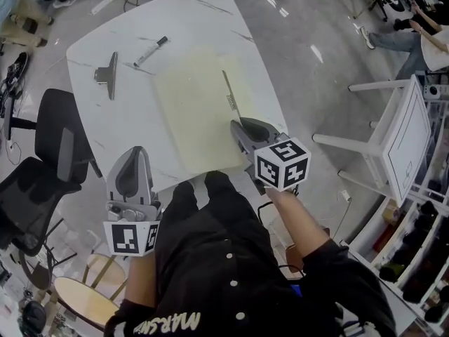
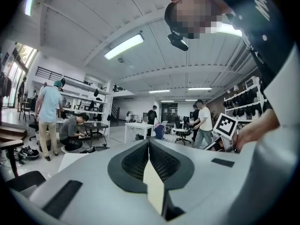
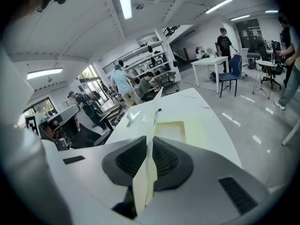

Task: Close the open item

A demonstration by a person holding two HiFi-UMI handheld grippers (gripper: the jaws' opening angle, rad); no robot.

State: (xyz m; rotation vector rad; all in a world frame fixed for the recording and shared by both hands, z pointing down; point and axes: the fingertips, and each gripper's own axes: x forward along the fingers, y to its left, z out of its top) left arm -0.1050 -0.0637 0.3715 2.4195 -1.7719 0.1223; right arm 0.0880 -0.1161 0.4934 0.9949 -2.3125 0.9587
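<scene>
Right claw (image 1: 239, 124) on raised cover (image 1: 230, 92) of pale folder (image 1: 191, 114), its print illegible.

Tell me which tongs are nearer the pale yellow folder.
Right. The right tongs sit at the near right edge of the folder, shut on its raised cover. The left tongs hang beyond the near edge of the table, apart from the folder.

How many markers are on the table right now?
1. The marker lies on the table's far side, just beyond the pale yellow folder's far left corner, right of the metal clip. The folder's raised cover may hide a narrow strip.
</scene>
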